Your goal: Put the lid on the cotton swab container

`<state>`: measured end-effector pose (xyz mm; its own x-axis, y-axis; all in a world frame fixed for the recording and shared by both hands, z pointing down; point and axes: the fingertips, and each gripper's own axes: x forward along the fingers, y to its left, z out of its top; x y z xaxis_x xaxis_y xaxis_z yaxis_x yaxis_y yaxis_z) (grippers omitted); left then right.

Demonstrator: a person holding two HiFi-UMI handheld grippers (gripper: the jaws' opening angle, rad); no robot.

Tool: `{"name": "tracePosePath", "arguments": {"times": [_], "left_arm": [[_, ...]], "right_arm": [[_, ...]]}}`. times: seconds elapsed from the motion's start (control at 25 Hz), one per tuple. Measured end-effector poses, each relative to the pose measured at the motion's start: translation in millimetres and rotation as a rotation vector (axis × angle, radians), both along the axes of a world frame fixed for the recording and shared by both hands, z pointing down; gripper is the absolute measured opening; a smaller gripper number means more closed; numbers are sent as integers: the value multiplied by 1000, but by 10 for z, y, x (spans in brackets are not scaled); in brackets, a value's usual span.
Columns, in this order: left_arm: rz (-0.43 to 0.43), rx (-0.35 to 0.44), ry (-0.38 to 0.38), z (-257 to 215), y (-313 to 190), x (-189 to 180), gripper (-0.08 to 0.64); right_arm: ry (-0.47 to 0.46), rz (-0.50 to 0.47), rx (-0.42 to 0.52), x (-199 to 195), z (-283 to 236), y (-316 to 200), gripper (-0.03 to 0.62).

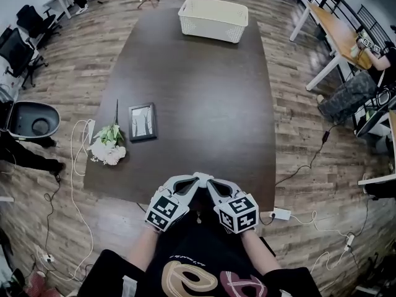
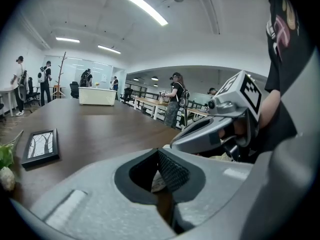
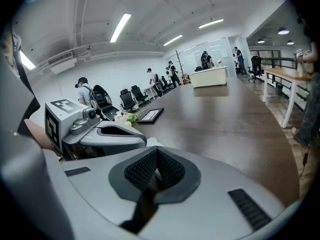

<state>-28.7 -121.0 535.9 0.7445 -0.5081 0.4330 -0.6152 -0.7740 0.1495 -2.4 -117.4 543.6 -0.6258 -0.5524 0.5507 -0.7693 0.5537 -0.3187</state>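
Two tools: the left tool (image 2: 158, 153) and the right tool (image 3: 156, 155) sit tip to tip at the bottom centre of the head view, over the near edge of the counter (image 1: 204, 91).
Left tool, state: its jaws are fully together, and I see nothing gripped between the pads.
Right tool, state: its pads also meet, and it has hold of nothing.
Place of the task's things: I do not find the cotton swab container with certainty in any view, and the same is true for the lid.
Possible candidate: a small pale thing (image 3: 152, 143) shows just beyond the tips, low in the right gripper view. It is mostly covered, so I cannot tell what it is.
Other things: a white basket (image 1: 213, 18) stands at the top centre of the head view. A picture frame (image 1: 142, 122) lies at the middle left, with flowers (image 1: 108, 144) just beside it at the counter's left edge.
Step, as I judge: the task is not yet begun, since neither part is taken.
Handling, as I judge: such a container and lid are usually thin plastic. I expect them to be very light, smooth and a little slippery, and a hard squeeze could bend them or make them jump away.
Where to hold: take the lid by two opposite sides of its rim and keep it flat. Steady the container low on its wall with the other tool, so that it neither slides nor tips when the lid is pressed down.
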Motion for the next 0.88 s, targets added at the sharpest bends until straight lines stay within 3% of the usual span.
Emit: {"name": "tracePosePath", "arguments": {"times": [0.16,0.28,0.72,0.88], "left_arm": [[-45,60,16,-147,-58,-49,6],[-98,103,43,-297,-132,-126,8],[-199,94,210,-626,-189,-273,6],[-216,87,220,-602,-152,-302,8]], "right_arm": [[-56,2,20,17,-104,-12,8],[-29,26,78,105,-209,-50,8],[-69,193,187,506,-491,-170,8],[-56,198,220,544,-511,-142,8]]}}
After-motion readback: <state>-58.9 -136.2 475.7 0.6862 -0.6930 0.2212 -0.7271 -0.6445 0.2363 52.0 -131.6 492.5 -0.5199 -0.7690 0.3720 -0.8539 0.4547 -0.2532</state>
